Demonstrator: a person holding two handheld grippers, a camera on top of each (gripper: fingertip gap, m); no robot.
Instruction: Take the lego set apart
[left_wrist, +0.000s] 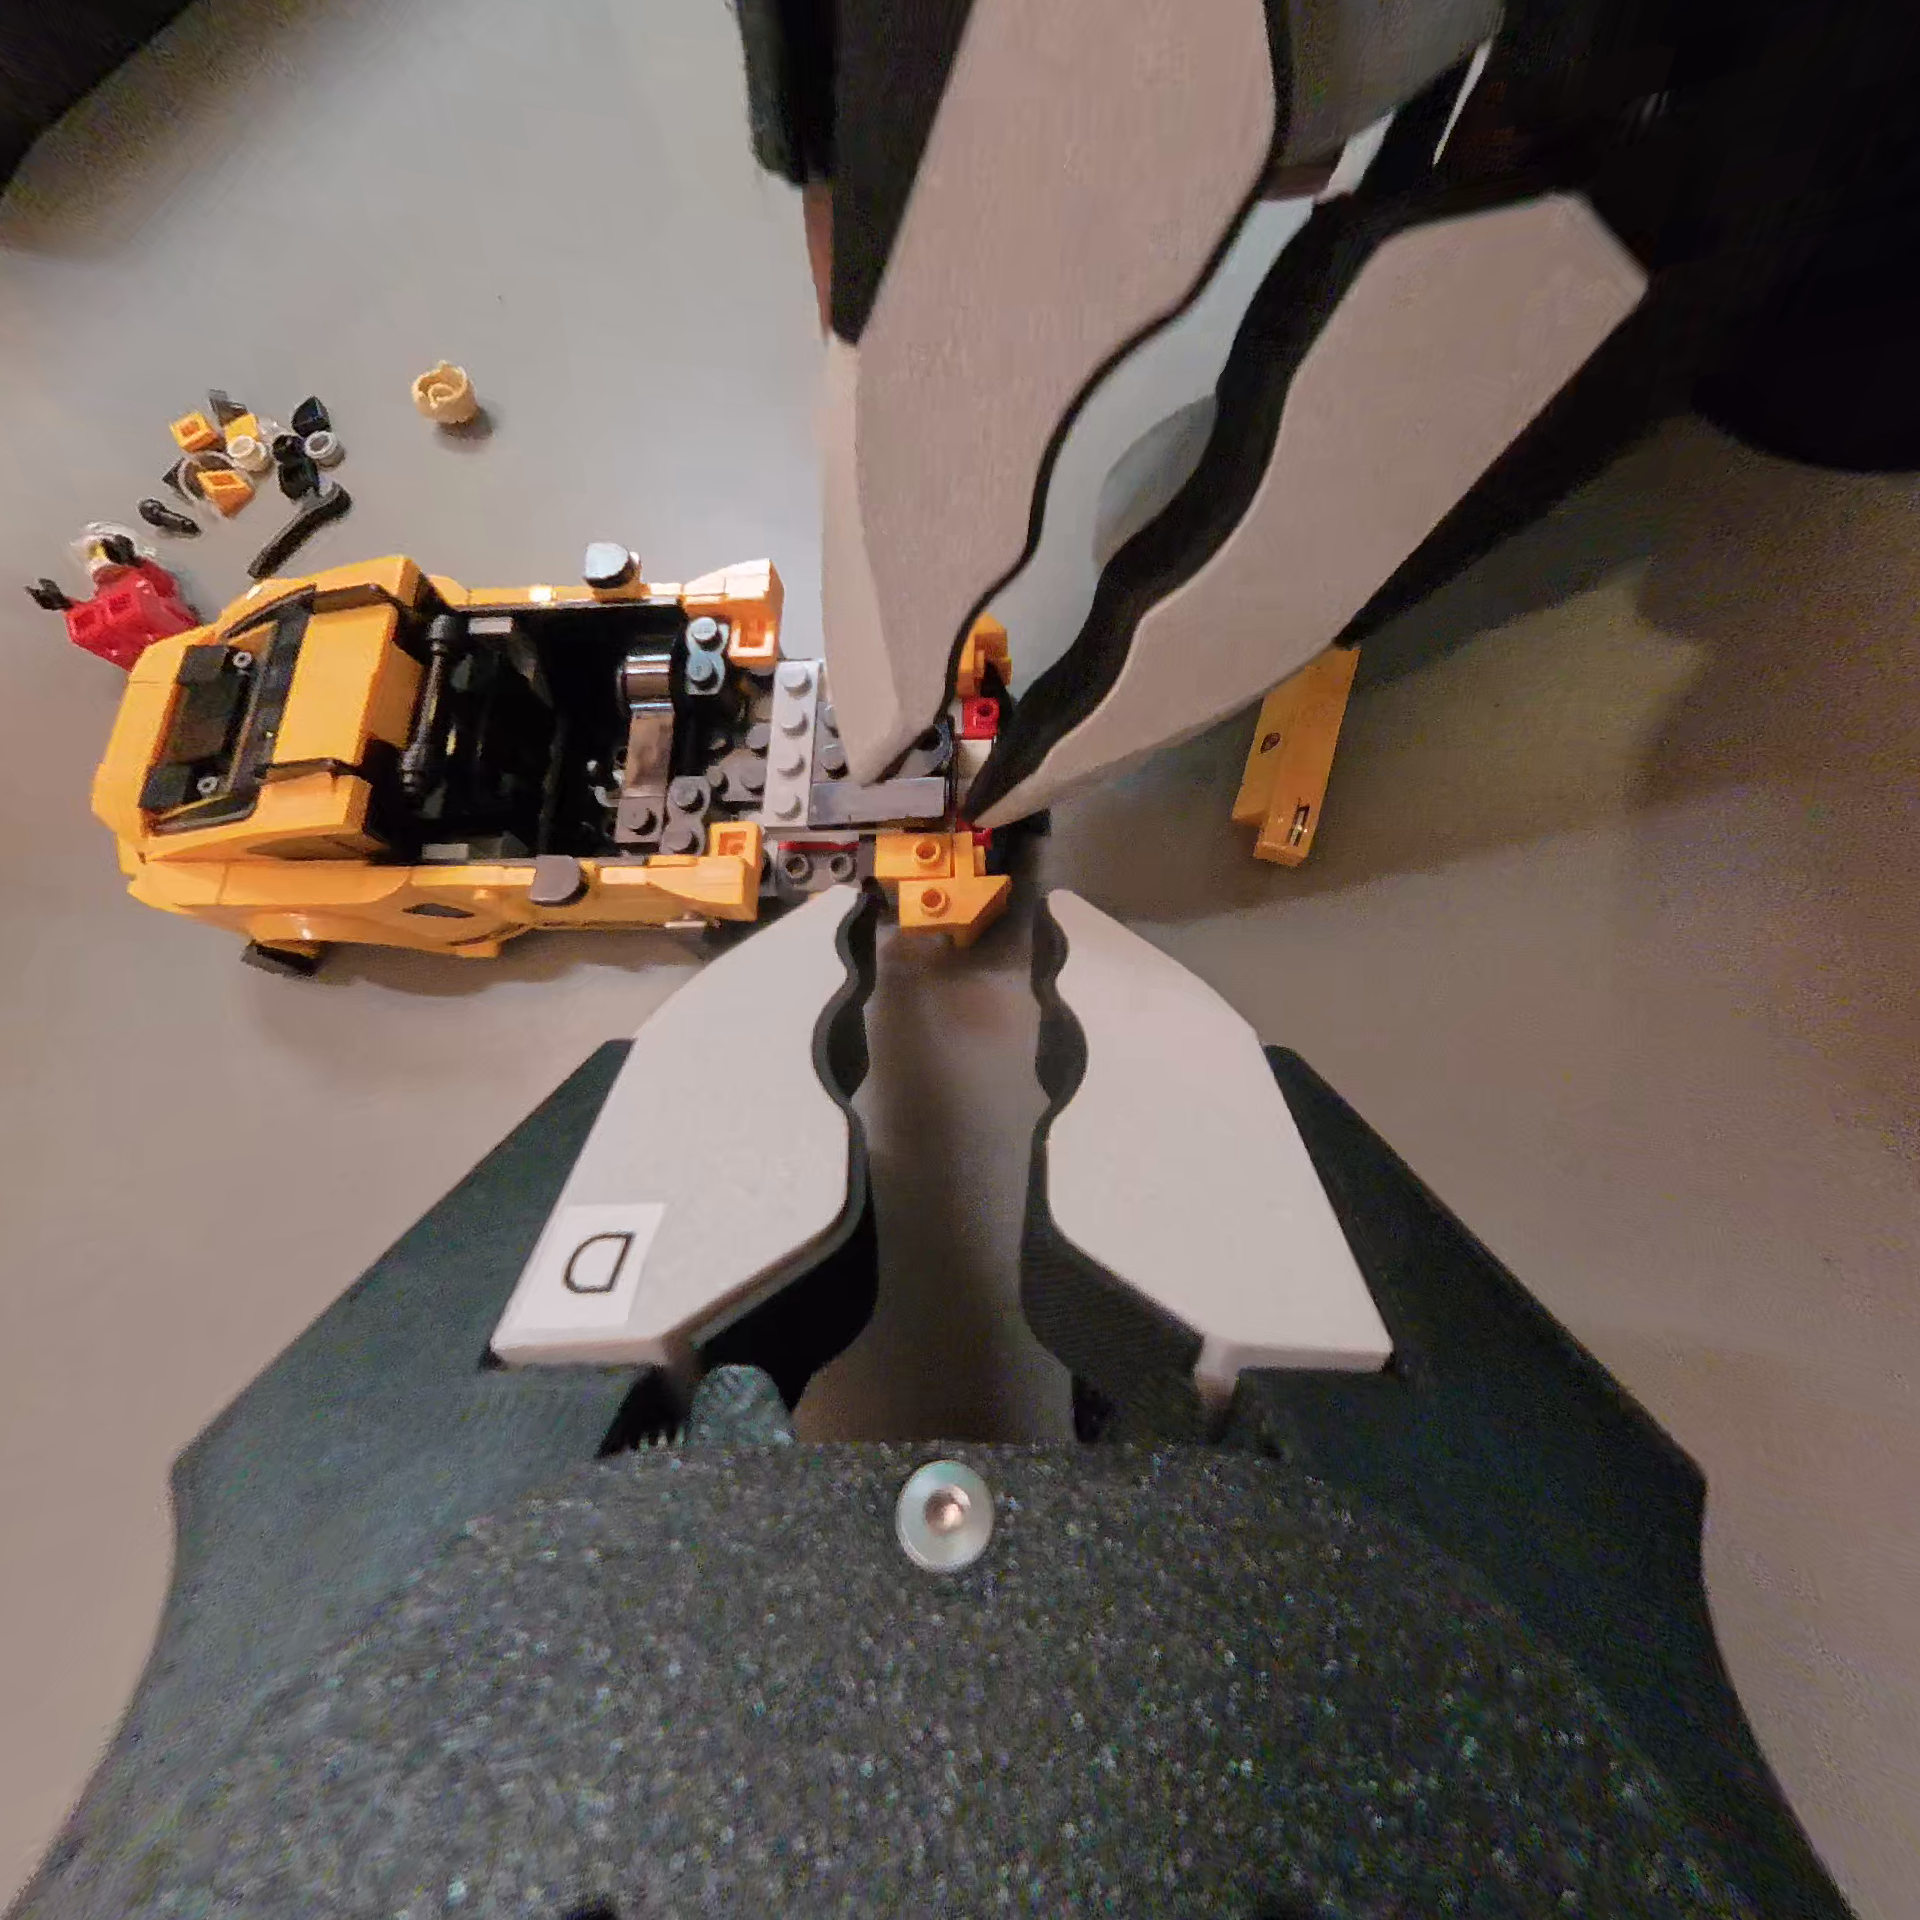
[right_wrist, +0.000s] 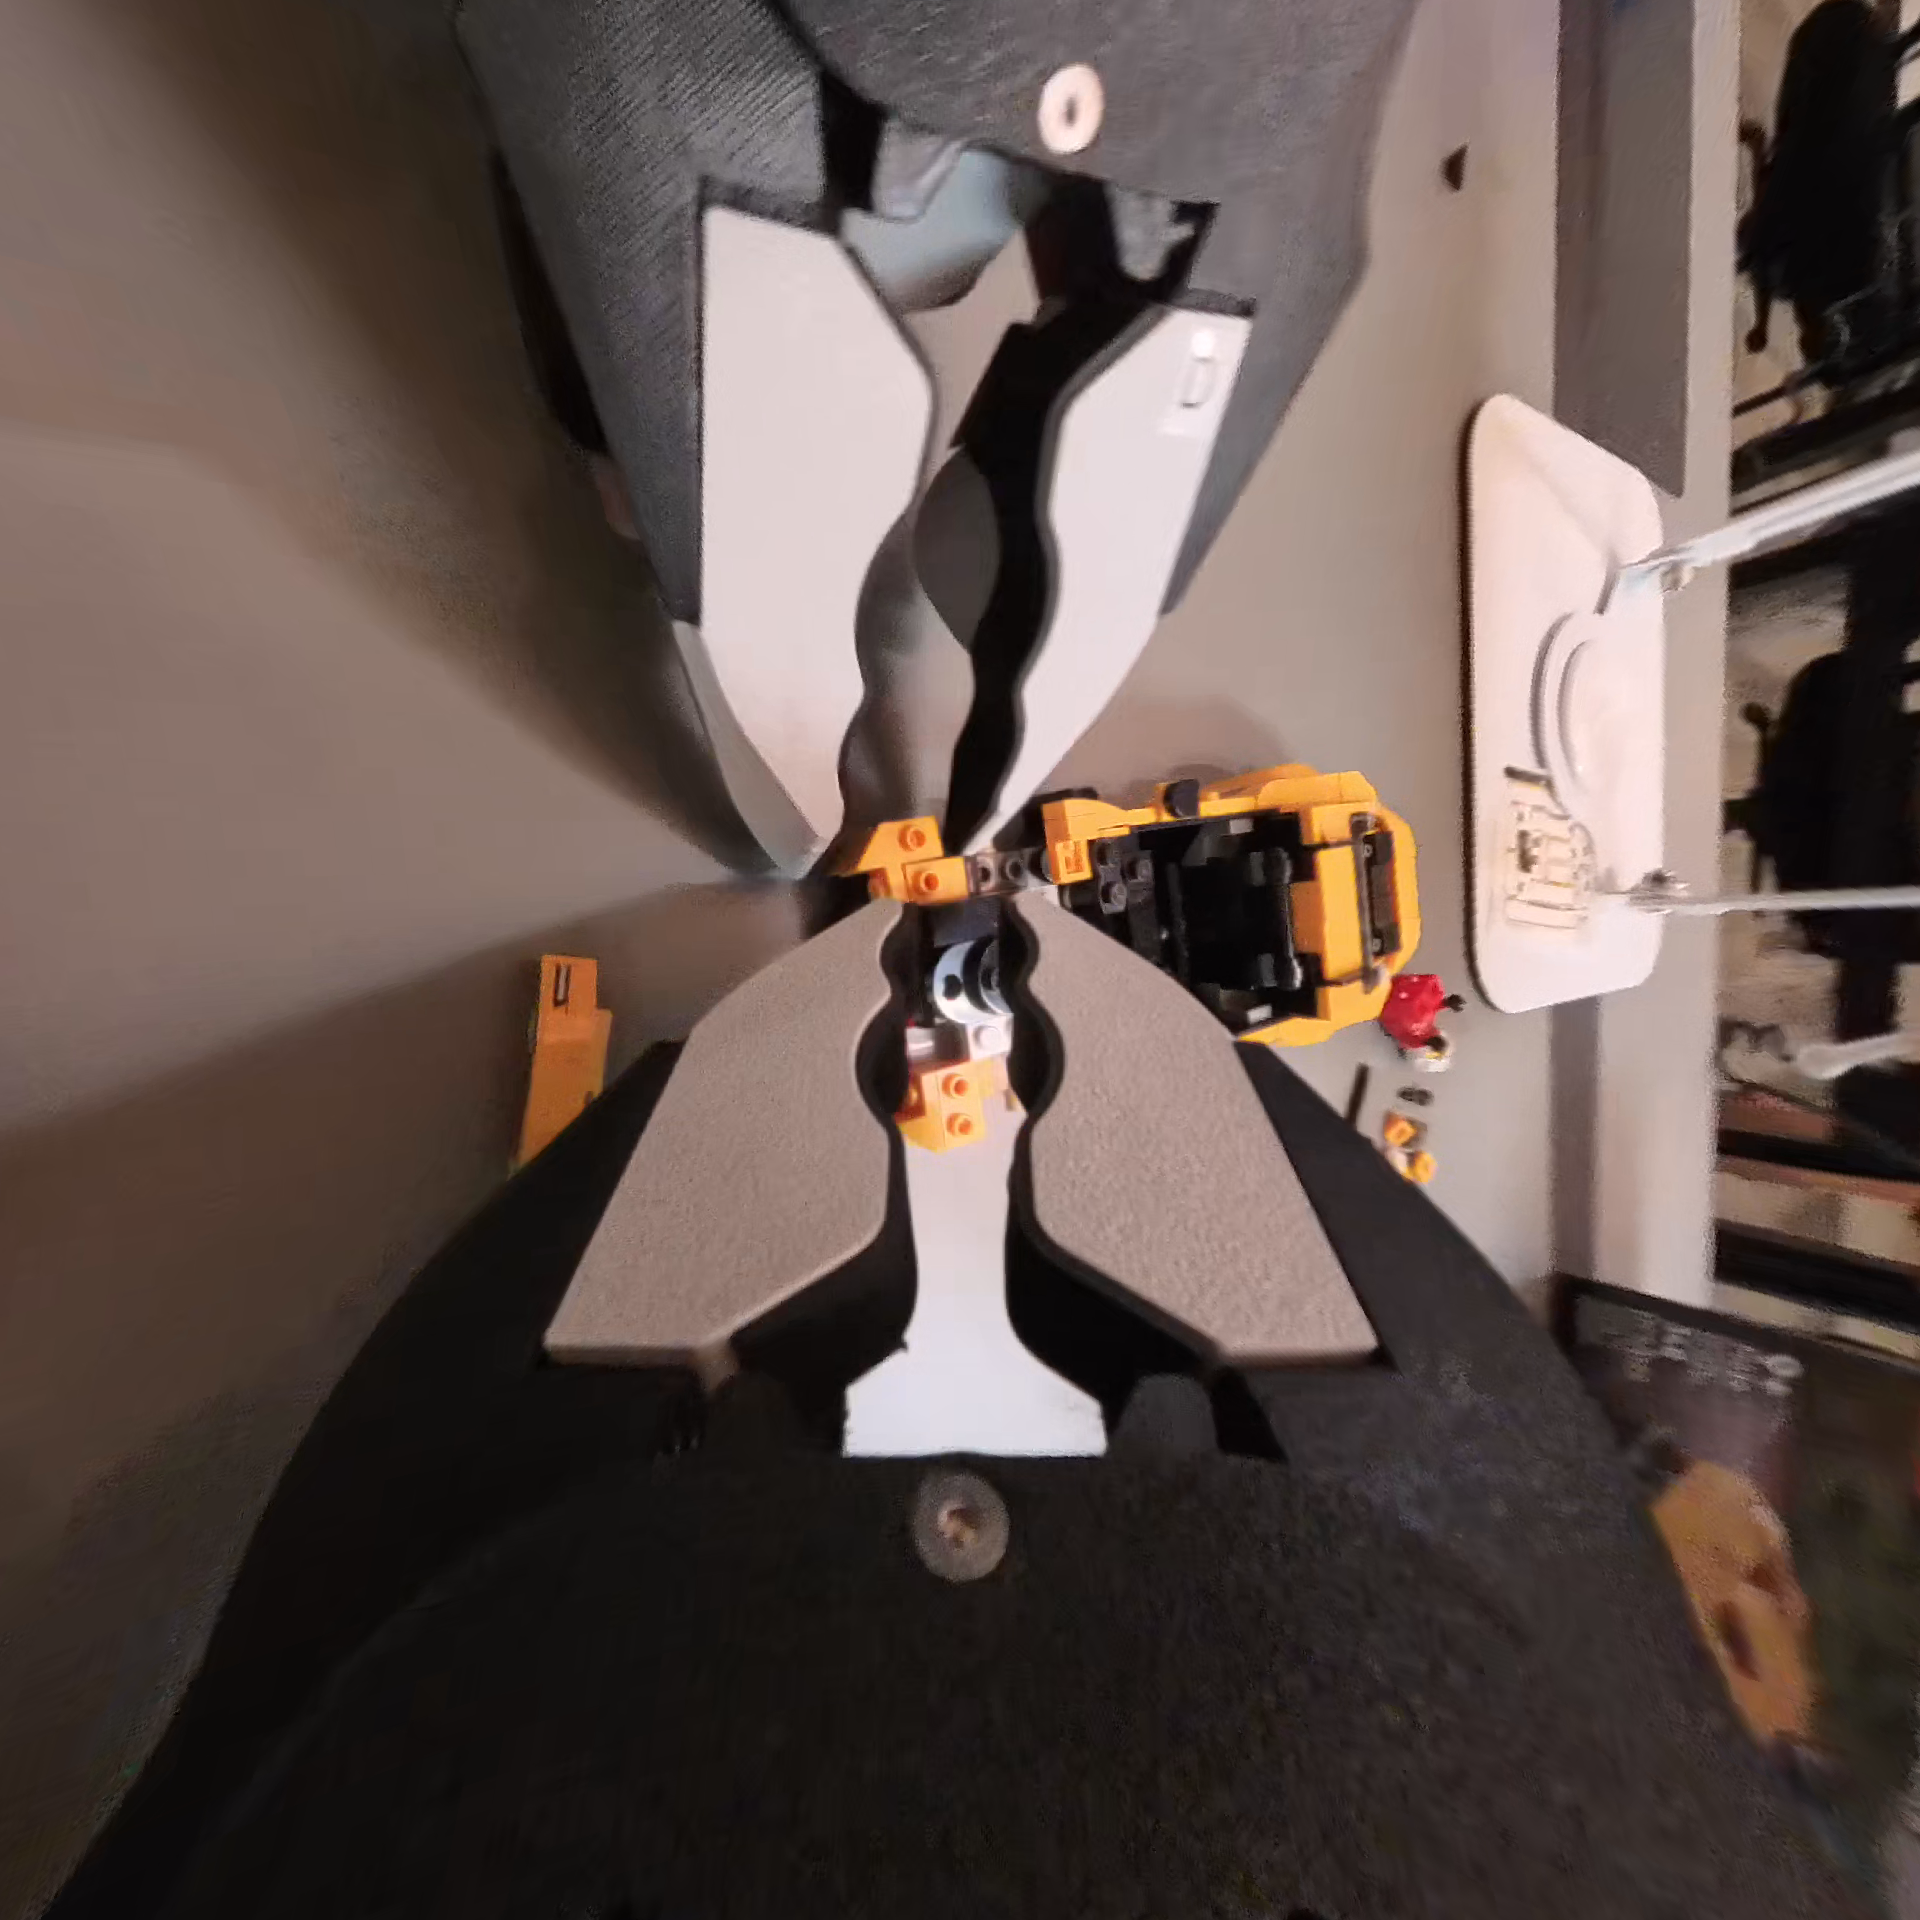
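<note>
Left gripper (left_wrist: 951, 904): jaws spread, empty, tips just beside car's end.
Right gripper (right_wrist: 940, 920): jaws pinching that end of the orange lego car (left_wrist: 436, 748) on the counter (left_wrist: 1455, 1039).
Loose pieces (left_wrist: 249, 457): beyond car.

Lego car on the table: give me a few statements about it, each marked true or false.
1. The lego car has no roof; its black interior shows. True.
2. Small loose pieces lie piled beside the car. True.
3. The red piece sits on the car's hood. False: it lies on the table beside the car.
4. The long orange piece lies inside the car. False: it lies on the table, apart from it.
5. The left gripper and right gripper meet at the same end of the car. True.
</note>
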